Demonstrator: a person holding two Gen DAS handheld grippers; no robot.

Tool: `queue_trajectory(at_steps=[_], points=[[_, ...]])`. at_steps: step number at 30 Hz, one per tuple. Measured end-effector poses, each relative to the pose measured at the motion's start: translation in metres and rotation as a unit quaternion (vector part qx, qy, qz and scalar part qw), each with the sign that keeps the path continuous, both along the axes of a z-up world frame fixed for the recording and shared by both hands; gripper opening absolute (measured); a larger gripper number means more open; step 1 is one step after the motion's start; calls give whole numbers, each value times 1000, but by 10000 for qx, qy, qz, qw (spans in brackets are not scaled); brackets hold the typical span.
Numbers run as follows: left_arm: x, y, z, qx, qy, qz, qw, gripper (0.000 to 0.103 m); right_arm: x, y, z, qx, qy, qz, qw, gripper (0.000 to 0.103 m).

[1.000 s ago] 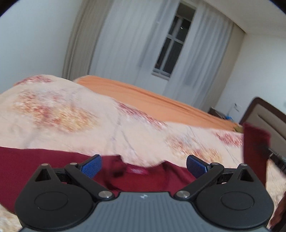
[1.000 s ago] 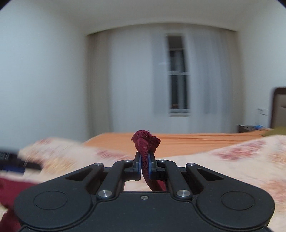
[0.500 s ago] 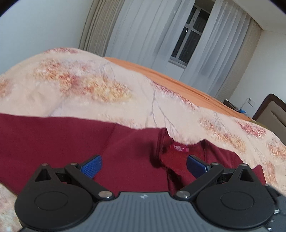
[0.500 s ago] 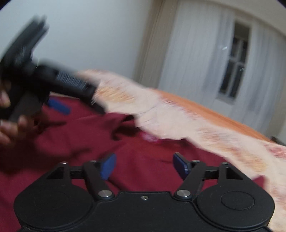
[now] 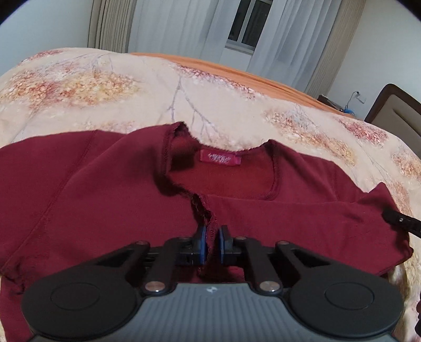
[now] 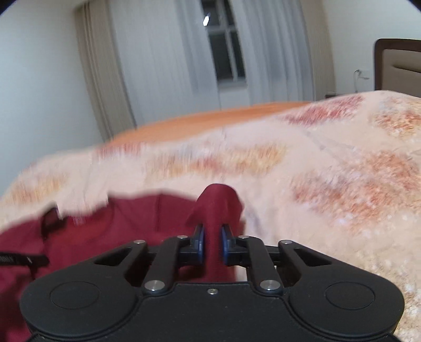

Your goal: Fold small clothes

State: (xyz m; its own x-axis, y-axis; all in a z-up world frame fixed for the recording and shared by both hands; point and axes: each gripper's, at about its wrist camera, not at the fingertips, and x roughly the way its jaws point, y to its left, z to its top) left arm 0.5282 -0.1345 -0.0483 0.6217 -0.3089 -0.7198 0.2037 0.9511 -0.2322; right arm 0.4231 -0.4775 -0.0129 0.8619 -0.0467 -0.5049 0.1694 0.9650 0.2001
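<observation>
A dark red shirt (image 5: pixel 105 189) lies spread on the bed, neck opening and pink label (image 5: pixel 220 158) facing away from me. My left gripper (image 5: pixel 210 242) is shut on a stitched edge of the shirt just below the neckline. My right gripper (image 6: pixel 212 243) is shut on a bunched fold of the same shirt (image 6: pixel 215 205) at its right side. The right gripper's tip also shows in the left wrist view (image 5: pixel 400 219), and the left gripper shows at the left edge of the right wrist view (image 6: pixel 23 259).
The shirt rests on a beige floral bedspread (image 5: pixel 158 89) over an orange sheet (image 5: pixel 236 69). A brown headboard (image 5: pixel 394 110) stands at the right. Curtains and a window (image 5: pixel 244 23) are behind the bed.
Both grippers were open over the shirt half a second ago; both have closed on the fabric. The left wrist view has tilted down toward the neckline.
</observation>
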Motion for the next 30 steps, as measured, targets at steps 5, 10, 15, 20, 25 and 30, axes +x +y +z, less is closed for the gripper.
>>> queue_trajectory(at_steps=[5, 10, 15, 20, 25, 30], points=[[-17, -28, 22, 204, -909, -189, 9955, 8, -4, -25, 1, 29, -119, -406, 9991, 15], [-9, -61, -1, 938, -892, -448, 9906, 9, 1, -41, -35, -402, 351, -659, 9964, 31], [-2, -49, -13, 613, -619, -304, 9957, 26, -25, -22, -23, -867, -104, -544, 9947, 74], [2, -35, -13, 327, -470, -25, 9984, 59, -21, 12, -40, -1921, 442, -257, 9800, 78], [-22, -9, 15, 417, -529, 233, 9975, 102, -34, 21, -25, -1870, 12, -286, 9820, 103], [-64, 75, 39, 320, -762, 635, 9946, 103, -45, 65, 8, -1605, -485, 430, 9849, 102]])
